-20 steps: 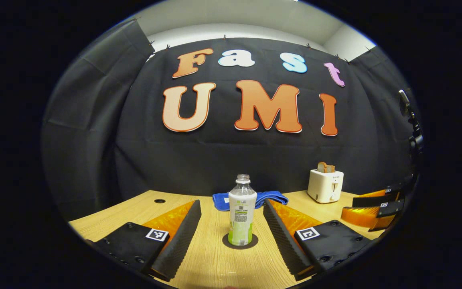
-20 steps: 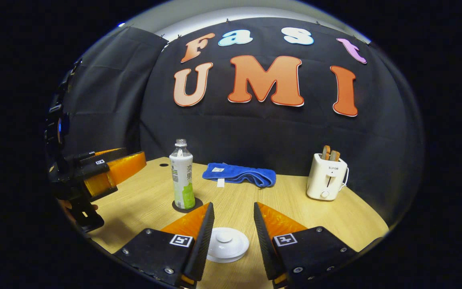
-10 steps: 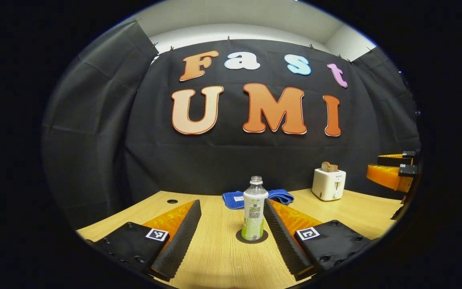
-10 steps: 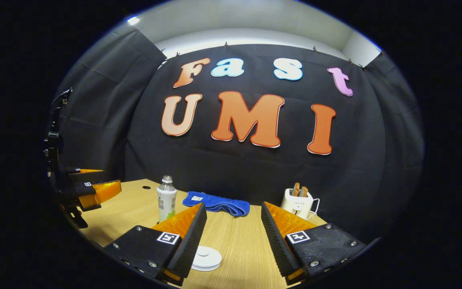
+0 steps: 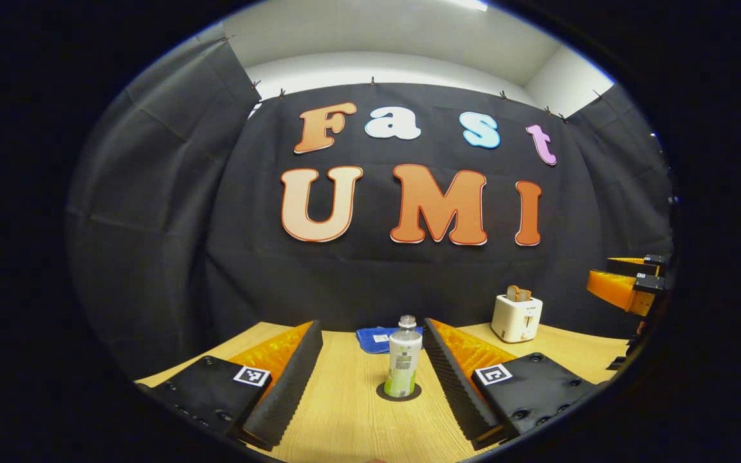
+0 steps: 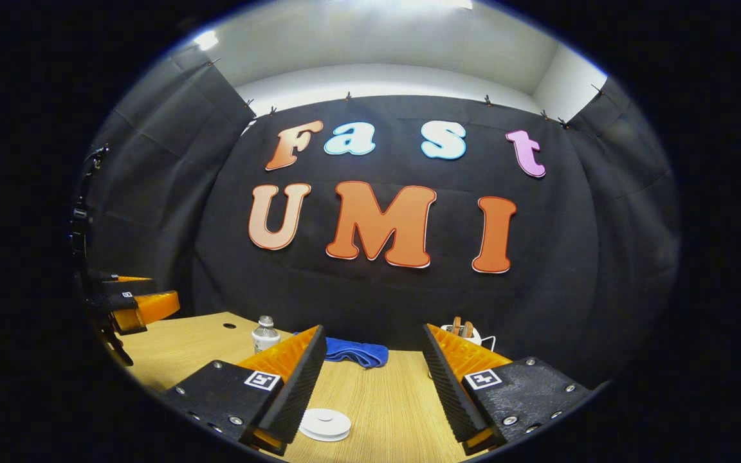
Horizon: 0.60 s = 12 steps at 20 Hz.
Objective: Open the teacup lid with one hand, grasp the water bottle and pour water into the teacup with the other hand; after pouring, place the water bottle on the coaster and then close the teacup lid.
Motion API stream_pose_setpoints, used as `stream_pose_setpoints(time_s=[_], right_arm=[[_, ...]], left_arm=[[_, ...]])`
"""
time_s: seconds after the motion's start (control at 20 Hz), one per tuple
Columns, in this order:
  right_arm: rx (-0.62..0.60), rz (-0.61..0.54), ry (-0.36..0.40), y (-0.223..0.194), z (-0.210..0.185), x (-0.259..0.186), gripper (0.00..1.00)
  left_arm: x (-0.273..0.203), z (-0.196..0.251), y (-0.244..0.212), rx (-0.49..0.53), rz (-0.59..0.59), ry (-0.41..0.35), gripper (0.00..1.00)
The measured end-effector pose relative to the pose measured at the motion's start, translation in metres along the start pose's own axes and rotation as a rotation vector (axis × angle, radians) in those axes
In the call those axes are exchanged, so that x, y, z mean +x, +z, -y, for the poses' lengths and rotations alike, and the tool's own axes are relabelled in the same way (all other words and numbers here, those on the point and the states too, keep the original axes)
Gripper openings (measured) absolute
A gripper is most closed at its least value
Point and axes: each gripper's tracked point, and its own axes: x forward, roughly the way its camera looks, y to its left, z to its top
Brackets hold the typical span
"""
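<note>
The left tool point(image 5: 370, 360) has its two fingers wide apart and holds nothing. The water bottle point(image 5: 402, 365) stands up straight between them, farther off on the counter point(image 5: 345, 418), and touches neither finger. It sits nearer the finger on the right side of the left gripper view. The bottle stands on a dark round coaster point(image 5: 399, 392). It has a clear top with no cap that I can see, a white label, and green at the bottom.

The right tool point(image 6: 374, 373) also has its fingers wide apart and holds nothing. The white teacup lid point(image 6: 325, 424) lies flat on the counter point(image 6: 383, 411) low in the right gripper view, just beside the finger on the left side and partly hidden by it. It is round with a small knob on top. I cannot tell if a cup is under it.

Behind the bottle lies a blue towel point(image 5: 370, 337). A white toaster point(image 5: 516, 317) with bread in it stands well off to the right. The right tool point(image 5: 624, 286) shows far off at the edge of the left gripper view.
</note>
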Motion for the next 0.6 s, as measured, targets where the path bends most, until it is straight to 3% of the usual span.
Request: stream_pose_setpoints(time_s=[0.6], right_arm=[[0.03, 0.009, 0.011, 0.006, 0.0, -0.002, 0.89]], left_arm=[[-0.02, -0.009, 0.024, 0.08, 0.032, 0.047, 0.99]])
